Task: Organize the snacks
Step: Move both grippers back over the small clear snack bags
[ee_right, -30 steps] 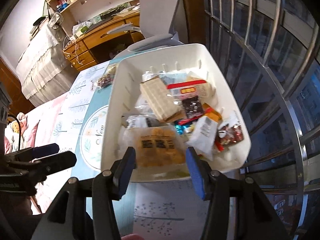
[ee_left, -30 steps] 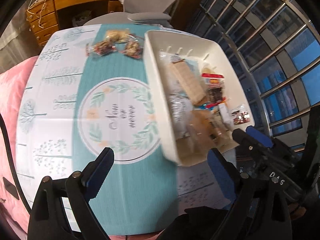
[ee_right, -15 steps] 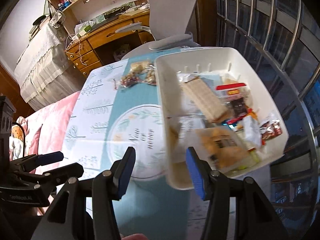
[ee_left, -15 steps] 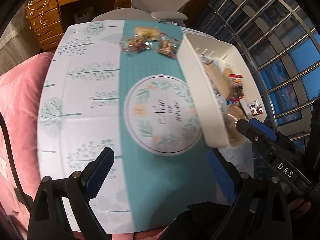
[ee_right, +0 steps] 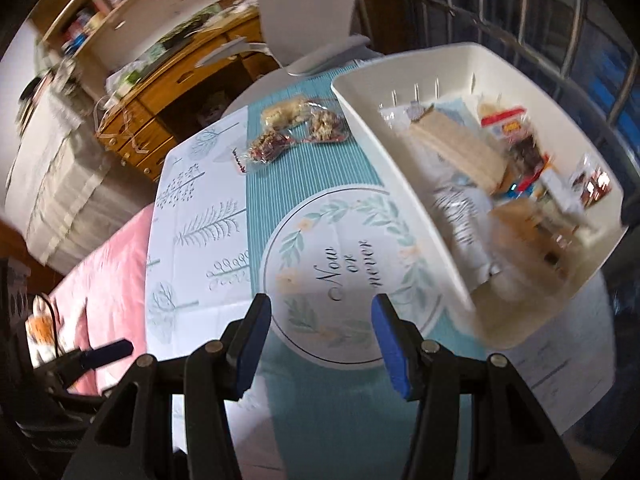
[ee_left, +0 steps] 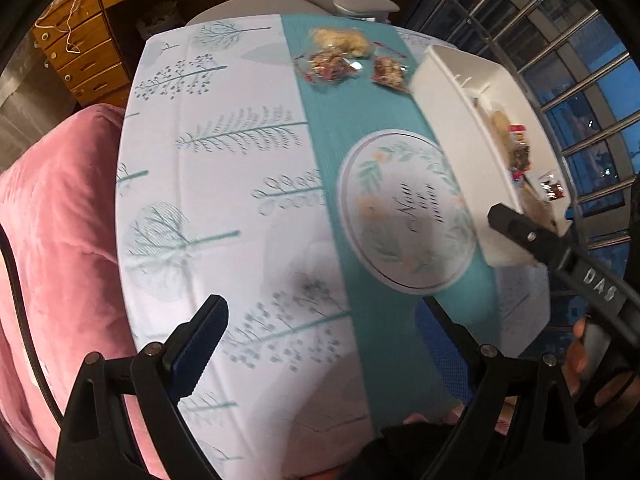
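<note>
With both tongs empty, left tongs wide and right tongs narrower, we judge the next step is reaching for the 3 snack packets beside the white bin.

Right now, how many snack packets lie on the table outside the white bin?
3, clustered at the table's far end beside the bin: a pale one, and two reddish ones.

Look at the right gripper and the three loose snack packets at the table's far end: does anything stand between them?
Nothing visible does. Between the right gripper and the snack packets lies only bare tablecloth. The white bin stands to the right of that path, beside the packets, not across it.
</note>
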A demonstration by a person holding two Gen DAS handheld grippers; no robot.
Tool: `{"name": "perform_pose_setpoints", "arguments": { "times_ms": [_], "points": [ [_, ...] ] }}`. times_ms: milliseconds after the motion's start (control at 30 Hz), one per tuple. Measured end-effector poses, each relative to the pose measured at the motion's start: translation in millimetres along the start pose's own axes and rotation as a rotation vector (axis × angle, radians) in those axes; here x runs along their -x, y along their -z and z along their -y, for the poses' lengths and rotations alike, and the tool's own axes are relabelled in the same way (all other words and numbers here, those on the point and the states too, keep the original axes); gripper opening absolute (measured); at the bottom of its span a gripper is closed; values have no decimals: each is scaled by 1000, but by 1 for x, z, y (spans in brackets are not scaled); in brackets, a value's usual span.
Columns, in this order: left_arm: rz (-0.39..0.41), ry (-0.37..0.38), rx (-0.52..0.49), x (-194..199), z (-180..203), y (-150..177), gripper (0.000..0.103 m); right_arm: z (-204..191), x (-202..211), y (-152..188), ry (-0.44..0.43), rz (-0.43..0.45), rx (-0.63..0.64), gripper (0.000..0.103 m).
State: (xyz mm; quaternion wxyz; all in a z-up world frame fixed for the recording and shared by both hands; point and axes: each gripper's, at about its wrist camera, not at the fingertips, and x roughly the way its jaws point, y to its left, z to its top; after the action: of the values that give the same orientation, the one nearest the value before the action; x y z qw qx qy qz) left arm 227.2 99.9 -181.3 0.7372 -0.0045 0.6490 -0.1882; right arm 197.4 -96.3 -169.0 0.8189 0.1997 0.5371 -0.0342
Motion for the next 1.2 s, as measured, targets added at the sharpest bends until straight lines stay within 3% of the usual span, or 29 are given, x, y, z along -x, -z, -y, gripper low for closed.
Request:
{"name": "perform_pose_setpoints", "arguments": {
  "times_ms": [333,500,667,867,1200],
  "points": [
    [58,-19,-7,-17,-28,-57,94,-12,-40,-39,-26,26,-167,53],
    [87,-29,16,-31,-33,-93,94,-18,-59,-61,-26,77,-181,53],
    [139,-67,-37,-43,-32,-129,94,-22,-79,-77,-24,139,-199,53],
    [137,-5,-15,-57,-38,-167,94,-28,-99,-87,5,222,-198,53],
    [127,34,-41,-77,-28,-221,94,-30,-130,-103,112,363,-174,53]
  ]
}}
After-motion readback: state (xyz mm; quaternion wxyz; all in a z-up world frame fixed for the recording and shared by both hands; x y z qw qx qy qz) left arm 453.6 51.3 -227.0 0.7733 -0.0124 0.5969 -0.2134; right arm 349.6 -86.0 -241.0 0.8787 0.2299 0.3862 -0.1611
